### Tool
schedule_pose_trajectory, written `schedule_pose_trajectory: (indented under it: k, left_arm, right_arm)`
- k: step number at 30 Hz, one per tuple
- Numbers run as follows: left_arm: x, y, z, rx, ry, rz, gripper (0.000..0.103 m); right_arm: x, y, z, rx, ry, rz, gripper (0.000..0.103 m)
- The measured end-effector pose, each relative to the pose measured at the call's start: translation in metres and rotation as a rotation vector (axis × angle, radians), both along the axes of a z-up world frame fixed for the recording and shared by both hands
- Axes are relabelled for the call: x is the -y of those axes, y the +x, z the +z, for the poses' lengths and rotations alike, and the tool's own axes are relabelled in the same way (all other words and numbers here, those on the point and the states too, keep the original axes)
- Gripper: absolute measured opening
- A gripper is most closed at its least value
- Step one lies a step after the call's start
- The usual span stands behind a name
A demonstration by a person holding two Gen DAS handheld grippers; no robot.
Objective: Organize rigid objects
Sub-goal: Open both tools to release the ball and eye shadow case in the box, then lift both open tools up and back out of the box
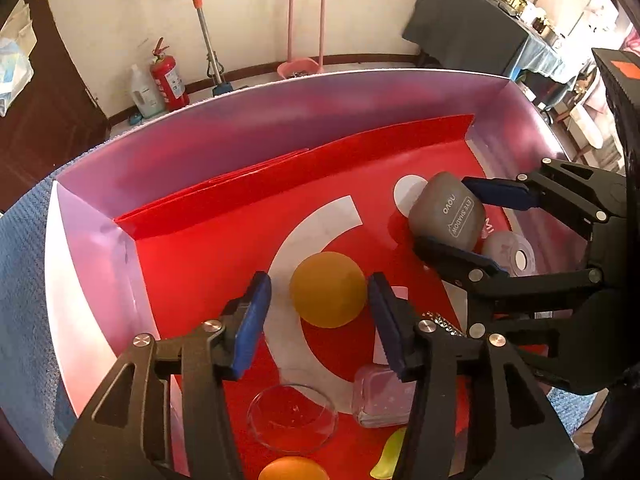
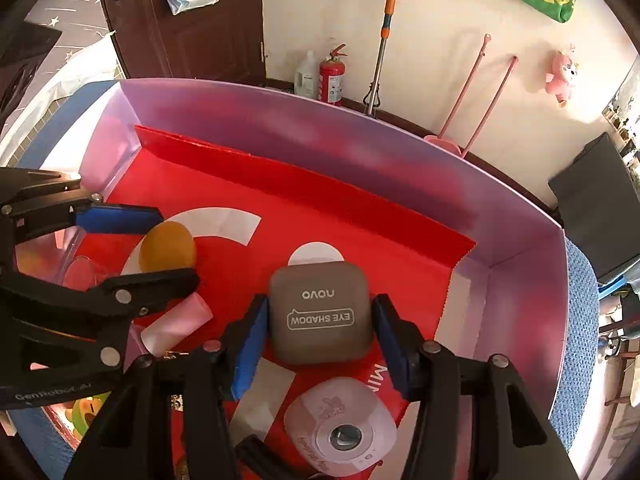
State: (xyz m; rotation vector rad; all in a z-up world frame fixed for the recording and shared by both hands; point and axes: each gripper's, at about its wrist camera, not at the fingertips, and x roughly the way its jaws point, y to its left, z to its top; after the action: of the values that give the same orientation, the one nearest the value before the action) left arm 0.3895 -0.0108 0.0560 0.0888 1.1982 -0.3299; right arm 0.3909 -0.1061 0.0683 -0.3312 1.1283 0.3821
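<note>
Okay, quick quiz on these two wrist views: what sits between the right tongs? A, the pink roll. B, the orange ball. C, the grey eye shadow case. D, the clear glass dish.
C: in the right wrist view the grey eye shadow case, printed NOVO EYE SHADOW, lies between the blue pads of the right tongs; the orange ball lies by the left tongs instead.

A lived-in home room: beside the dark wooden door (image 2: 180, 36) stand a fire extinguisher (image 2: 331, 78), detergent jug (image 2: 306, 76) and mop (image 2: 380, 52); plush toys (image 2: 562, 74) hang further along.
</note>
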Motion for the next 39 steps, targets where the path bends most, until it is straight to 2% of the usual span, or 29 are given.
schedule_pose_trajectory:
  k: [6,11,15,19,22,24,29,32,35,39]
  left_arm:
    - [0.003,-0.006,0.007,0.027,0.003,-0.006,0.051]
    - [0.000,-0.009,0.014,0.059,-0.001,0.003,0.062]
    - [-0.005,-0.014,0.023,0.084,-0.009,0.009,0.062]
    - [-0.009,-0.022,0.036,0.126,-0.024,0.019,0.062]
    - [-0.013,-0.032,0.050,0.168,-0.040,0.028,0.064]
    - [-0.015,-0.040,0.062,0.207,-0.048,0.035,0.073]
    - [-0.022,-0.067,0.091,0.297,-0.087,0.054,0.073]
    - [-0.027,-0.084,0.105,0.356,-0.113,0.077,0.074]
    - [-0.029,-0.105,0.117,0.415,-0.134,0.088,0.079]
    - [-0.035,-0.134,0.126,0.482,-0.171,0.110,0.080]
  right_arm:
    - [0.000,-0.007,0.002,0.014,-0.016,0.004,0.059]
    - [0.006,-0.010,0.008,0.032,-0.009,-0.010,0.063]
    - [0.010,-0.013,0.017,0.058,-0.002,-0.018,0.072]
    - [0.015,-0.019,0.028,0.083,0.012,-0.027,0.073]
    - [0.020,-0.022,0.036,0.100,0.019,-0.034,0.073]
    - [0.023,-0.026,0.044,0.115,0.029,-0.040,0.075]
    - [0.029,-0.039,0.066,0.160,0.059,-0.056,0.079]
    - [0.033,-0.051,0.082,0.201,0.081,-0.055,0.085]
    - [0.036,-0.067,0.098,0.250,0.109,-0.056,0.090]
    - [0.039,-0.093,0.120,0.325,0.160,-0.059,0.097]
